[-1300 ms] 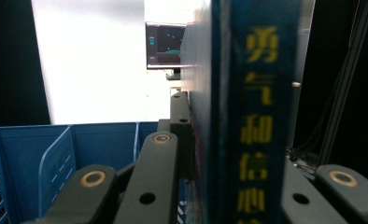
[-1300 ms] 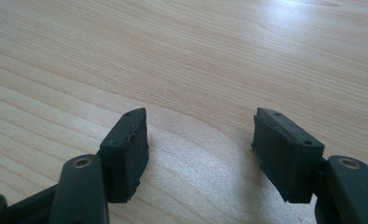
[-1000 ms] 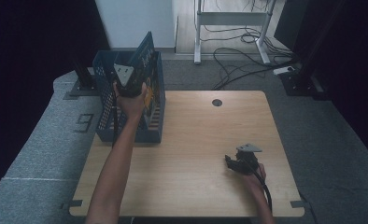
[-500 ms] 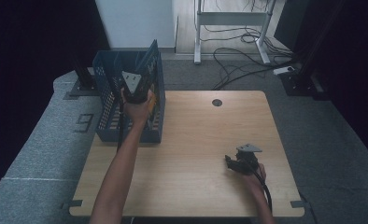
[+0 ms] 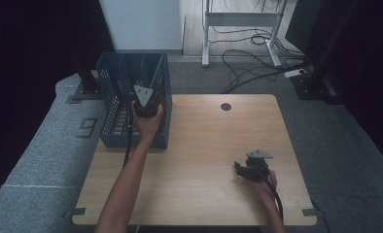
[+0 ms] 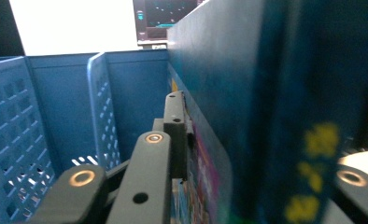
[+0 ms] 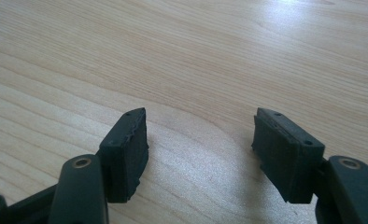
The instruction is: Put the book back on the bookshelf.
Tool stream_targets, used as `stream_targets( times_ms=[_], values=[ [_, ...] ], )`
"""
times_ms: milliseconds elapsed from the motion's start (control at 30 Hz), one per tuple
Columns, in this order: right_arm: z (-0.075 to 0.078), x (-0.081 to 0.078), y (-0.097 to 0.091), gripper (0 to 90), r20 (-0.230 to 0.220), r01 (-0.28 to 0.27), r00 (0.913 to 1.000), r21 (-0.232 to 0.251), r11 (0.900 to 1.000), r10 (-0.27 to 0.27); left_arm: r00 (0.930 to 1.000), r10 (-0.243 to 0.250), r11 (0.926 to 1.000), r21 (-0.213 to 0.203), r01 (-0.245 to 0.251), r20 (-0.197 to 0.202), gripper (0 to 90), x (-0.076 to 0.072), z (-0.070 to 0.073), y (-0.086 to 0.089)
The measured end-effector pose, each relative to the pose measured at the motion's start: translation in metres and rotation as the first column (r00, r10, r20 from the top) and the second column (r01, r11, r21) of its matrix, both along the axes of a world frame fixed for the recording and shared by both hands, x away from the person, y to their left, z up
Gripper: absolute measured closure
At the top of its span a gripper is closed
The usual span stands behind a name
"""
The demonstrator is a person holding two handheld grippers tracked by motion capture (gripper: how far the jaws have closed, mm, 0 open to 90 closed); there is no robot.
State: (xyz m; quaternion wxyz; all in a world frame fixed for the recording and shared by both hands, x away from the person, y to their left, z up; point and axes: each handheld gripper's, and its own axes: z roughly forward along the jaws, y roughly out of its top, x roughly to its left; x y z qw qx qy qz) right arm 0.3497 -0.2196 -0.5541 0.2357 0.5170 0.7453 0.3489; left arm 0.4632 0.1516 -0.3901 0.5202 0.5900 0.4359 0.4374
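A: How far has the book [image 6: 266,112] been brought?

B: It is already stood upright in the right compartment of the basket [image 5: 113,104], at the table's [image 5: 204,160] far left. Release and withdrawal are judged to remain.

A: Its look?

B: Dark blue, yellow marks. It lies between the left claw's [image 5: 146,99] jaws, which have just been opening; the right claw [image 7: 201,149] rests wide, empty.

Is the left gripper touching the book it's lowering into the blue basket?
Touching. In the left gripper view, the left gripper has the book between its jaws, standing against it on both sides inside the basket.
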Motion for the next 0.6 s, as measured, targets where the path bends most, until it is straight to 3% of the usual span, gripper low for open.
stream_targets(
  times_ms=[233, 600],
  values=[
    [0.0, 0.0, 0.0, 34.9, 0.0, 0.001, 1.0, -0.002, 1.0, -0.001, 0.999, -0.038, 0.9985, -0.04, 0.036, -0.026, 70.6, -0.007, -0.003, 0.004],
    [0.0, 0.0, 0.0, 34.8, -0.001, 0.001, 1.0, 0.0, 1.0, -0.001, 0.9956, -0.071, 0.9972, -0.029, 0.069, -0.061, 58.0, -0.012, -0.01, 0.005]
  ],
)
